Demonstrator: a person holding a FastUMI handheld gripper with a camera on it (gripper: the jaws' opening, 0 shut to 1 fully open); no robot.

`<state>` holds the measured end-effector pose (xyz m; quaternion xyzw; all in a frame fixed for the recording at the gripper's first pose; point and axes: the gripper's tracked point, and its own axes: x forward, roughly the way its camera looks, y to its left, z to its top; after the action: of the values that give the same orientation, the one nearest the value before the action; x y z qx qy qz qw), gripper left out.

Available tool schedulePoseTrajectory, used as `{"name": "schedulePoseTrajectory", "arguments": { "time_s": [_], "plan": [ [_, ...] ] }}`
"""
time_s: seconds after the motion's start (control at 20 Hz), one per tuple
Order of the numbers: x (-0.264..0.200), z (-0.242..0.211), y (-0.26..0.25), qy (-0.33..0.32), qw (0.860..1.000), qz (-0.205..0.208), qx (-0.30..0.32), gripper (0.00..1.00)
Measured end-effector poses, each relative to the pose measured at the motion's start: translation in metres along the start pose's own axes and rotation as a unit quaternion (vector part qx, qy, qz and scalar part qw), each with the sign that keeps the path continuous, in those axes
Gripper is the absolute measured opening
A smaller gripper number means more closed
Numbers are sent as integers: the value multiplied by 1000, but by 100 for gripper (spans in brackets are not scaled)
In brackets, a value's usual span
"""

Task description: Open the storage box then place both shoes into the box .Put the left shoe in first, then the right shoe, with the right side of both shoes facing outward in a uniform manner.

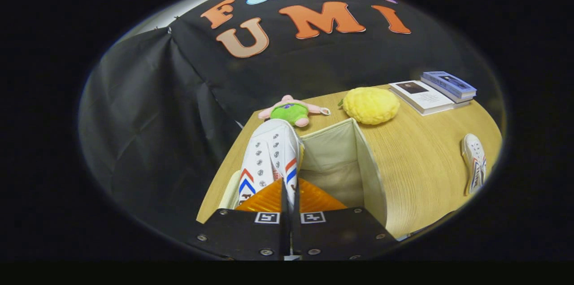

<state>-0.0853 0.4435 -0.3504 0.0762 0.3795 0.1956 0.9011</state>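
My gripper (289, 195) is shut on a white shoe (269, 159) with red and blue chevron stripes, pinching its rim between both fingers. The shoe hangs toe-forward over the left wall of the open beige storage box (358, 159), which stands on the wooden table just ahead of the fingers. The box's inside is bare fabric as far as I can see. A second white shoe (474, 161) with the same stripes lies on the table well to the right of the box.
Beyond the box lie a pink and green plush toy (292, 112) and a yellow bumpy plush (370, 105). Two books (432, 92) are stacked at the far right of the wooden table (421, 173). The table's left edge runs close beside the box.
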Motion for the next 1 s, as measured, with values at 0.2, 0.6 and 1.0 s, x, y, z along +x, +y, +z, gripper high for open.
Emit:
{"name": "schedulePoseTrajectory", "arguments": {
  "time_s": [0.2, 0.6, 1.0],
  "plan": [
    [-4, -5, 3, 9, 1000, -5, -22, 3],
    [4, -24, 21, 45, 998, 19, -37, 46],
    [-13, 35, -16, -26, 999, -1, -46, 99]
  ]
}}
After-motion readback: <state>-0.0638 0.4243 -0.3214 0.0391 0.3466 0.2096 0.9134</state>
